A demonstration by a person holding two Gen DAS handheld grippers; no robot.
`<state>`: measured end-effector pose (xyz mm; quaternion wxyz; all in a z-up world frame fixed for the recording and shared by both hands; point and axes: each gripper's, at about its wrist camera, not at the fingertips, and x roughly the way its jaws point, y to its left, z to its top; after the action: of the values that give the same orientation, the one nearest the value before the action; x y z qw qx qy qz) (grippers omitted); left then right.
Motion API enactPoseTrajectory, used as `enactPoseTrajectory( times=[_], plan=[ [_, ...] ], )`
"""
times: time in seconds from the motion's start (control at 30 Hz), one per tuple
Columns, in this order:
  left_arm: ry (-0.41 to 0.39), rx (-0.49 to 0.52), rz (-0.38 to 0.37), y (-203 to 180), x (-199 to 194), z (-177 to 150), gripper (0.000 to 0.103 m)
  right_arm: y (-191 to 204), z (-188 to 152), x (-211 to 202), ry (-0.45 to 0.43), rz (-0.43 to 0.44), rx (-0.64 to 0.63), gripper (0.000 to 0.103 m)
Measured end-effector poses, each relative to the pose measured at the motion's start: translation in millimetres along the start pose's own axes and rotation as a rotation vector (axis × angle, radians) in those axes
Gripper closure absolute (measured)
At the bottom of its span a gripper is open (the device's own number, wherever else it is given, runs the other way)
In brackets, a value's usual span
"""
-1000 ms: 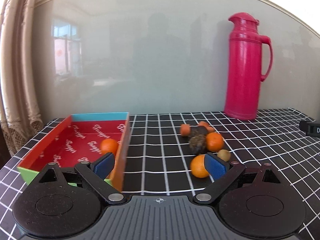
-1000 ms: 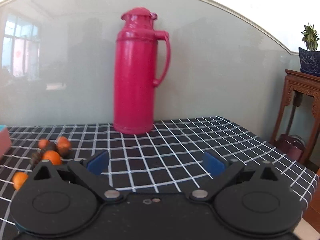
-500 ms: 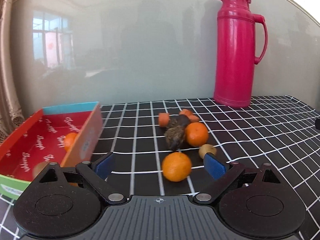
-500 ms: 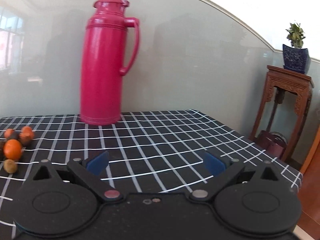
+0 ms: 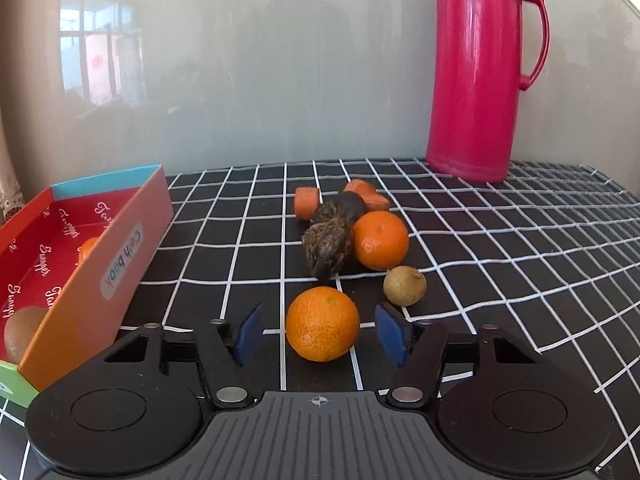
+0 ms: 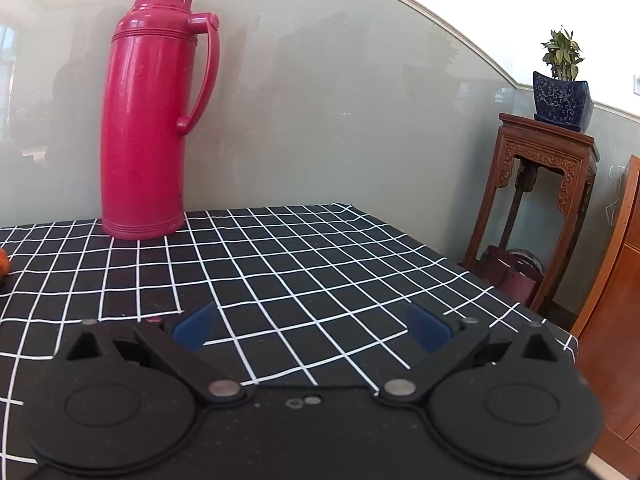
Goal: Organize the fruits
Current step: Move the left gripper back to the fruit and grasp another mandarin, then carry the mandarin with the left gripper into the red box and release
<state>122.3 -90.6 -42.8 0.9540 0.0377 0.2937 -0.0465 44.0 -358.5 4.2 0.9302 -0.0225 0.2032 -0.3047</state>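
Your left gripper (image 5: 322, 334) has a mandarin (image 5: 322, 323) sitting on the checked tablecloth (image 5: 500, 248) right between its blue pads (image 5: 390, 338); the jaws are closing on it, but a gap shows on each side and neither pad presses the peel. Just beyond the right pad lies a small brownish-yellow round fruit (image 5: 404, 285). Farther ahead is a second mandarin (image 5: 381, 240), touching a dark, fibrous lump (image 5: 328, 246) on its left, and behind those lie a few orange carrot pieces (image 5: 307, 202). To the left of your gripper stands the red-lined cardboard box (image 5: 120, 256), with an orange fruit (image 5: 89, 248) and a brown kiwi (image 5: 24, 332) already inside. A pink thermos flask (image 5: 476, 72) stands far ahead to the right, against the wall. Your right gripper (image 6: 310, 326) is wide open over bare tablecloth with nothing between its pads, the same flask ahead on its left and a potted plant (image 6: 562, 80) on a carved wooden stand (image 6: 548, 184) off to the right.
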Motion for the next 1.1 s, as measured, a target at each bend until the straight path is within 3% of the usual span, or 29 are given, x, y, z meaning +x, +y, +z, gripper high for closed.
enactPoseTrajectory(
  times=[0.1,0.3,0.67,1.1],
  plan=[
    [0.006,-0.008,-0.006,0.8,0.1,-0.1,0.064,-3.7,-0.3,3.5,0.01,-0.02,0.002,0.002],
    [-0.022,-0.019,-0.004,5.6,-8.6,0.2,0.064,-8.0,0.2,3.7,0.022,-0.036,0.029,0.002],
    [-0.109,-0.051,0.046,45.0,-42.3,4.4,0.064,20.7,6.2,-13.9,0.001,0.018,0.006,0.002],
    [-0.17,-0.123,0.185,119.9,-75.4,1.6,0.064,75.7,12.1,-42.1,-0.025,0.123,-0.031,0.002]
  ],
)
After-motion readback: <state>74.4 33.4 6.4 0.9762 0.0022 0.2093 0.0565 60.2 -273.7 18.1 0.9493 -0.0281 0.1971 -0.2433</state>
